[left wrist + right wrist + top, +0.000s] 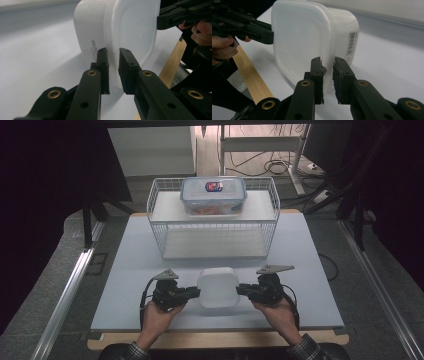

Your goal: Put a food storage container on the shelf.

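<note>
A white plastic container [218, 287] with a fitted lid sits near the front of the table, between my two hands. My left gripper [197, 292] grips it from the left side and my right gripper [239, 290] from the right. In the left gripper view, the jaws of the left gripper [113, 56] stand close together with the rim of the container [130, 27] pinched between them. The right gripper view has the right gripper [328, 65] shut the same way on the opposite rim of the container [299, 37].
A white wire basket rack [155, 227] stands behind the container. On its upper shelf rests a clear food box with a blue-edged lid [213, 195]. The pale table board [125, 275] has a wooden front edge [215, 339]. Metal rails run along both sides.
</note>
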`<act>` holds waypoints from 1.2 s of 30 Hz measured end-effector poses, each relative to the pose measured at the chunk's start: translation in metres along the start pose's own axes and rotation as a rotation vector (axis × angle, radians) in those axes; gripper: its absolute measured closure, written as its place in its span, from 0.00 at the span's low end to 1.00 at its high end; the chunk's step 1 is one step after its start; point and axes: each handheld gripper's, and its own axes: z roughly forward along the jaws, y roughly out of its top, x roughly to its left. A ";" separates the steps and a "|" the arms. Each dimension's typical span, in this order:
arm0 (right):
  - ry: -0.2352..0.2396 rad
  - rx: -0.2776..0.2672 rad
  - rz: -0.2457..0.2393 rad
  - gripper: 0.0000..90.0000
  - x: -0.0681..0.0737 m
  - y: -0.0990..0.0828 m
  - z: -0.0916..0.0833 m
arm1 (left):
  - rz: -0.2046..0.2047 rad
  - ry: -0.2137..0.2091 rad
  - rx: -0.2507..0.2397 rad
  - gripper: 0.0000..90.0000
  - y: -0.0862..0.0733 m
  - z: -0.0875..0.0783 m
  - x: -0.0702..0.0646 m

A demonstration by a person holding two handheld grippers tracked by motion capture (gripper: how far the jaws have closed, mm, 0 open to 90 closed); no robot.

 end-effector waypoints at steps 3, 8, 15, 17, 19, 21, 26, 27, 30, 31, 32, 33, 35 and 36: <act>0.008 -0.016 -0.007 0.88 0.001 0.002 -0.002 | 0.003 0.003 -0.014 0.89 0.004 -0.003 -0.001; 0.021 -0.043 -0.020 0.88 0.002 0.011 -0.006 | 0.027 0.014 -0.033 0.89 0.014 -0.010 -0.003; 0.019 -0.068 -0.048 0.88 0.004 0.028 -0.012 | 0.057 0.032 -0.057 0.89 0.034 -0.022 -0.006; 0.015 -0.075 -0.057 0.88 0.005 0.034 -0.014 | 0.063 0.039 -0.060 0.89 0.039 -0.024 -0.007; 0.013 -0.083 -0.066 0.88 0.006 0.040 -0.016 | 0.075 0.048 -0.064 0.88 0.046 -0.027 -0.008; 0.013 -0.091 -0.074 0.88 0.006 0.046 -0.018 | 0.082 0.051 -0.069 0.88 0.052 -0.030 -0.009; 0.016 -0.119 -0.078 0.88 0.006 0.063 -0.025 | 0.097 0.055 -0.082 0.88 0.071 -0.037 -0.009; 0.016 -0.119 -0.078 0.88 0.006 0.063 -0.025 | 0.097 0.055 -0.082 0.88 0.071 -0.037 -0.009; 0.018 -0.133 -0.083 0.88 0.005 0.071 -0.028 | 0.105 0.059 -0.090 0.88 0.082 -0.040 -0.010; 0.017 -0.141 -0.086 0.88 0.005 0.076 -0.031 | 0.106 0.059 -0.091 0.88 0.084 -0.041 -0.011; 0.017 -0.141 -0.086 0.88 0.005 0.076 -0.031 | 0.109 0.060 -0.094 0.88 0.087 -0.043 -0.011; 0.015 -0.150 -0.090 0.88 0.006 0.082 -0.033 | 0.111 0.061 -0.097 0.88 0.091 -0.044 -0.011; 0.015 -0.152 -0.090 0.88 0.006 0.085 -0.035 | 0.115 0.064 -0.103 0.88 0.096 -0.046 -0.012; 0.014 -0.158 -0.091 0.88 0.006 0.087 -0.036 | 0.119 0.068 -0.106 0.88 0.100 -0.047 -0.012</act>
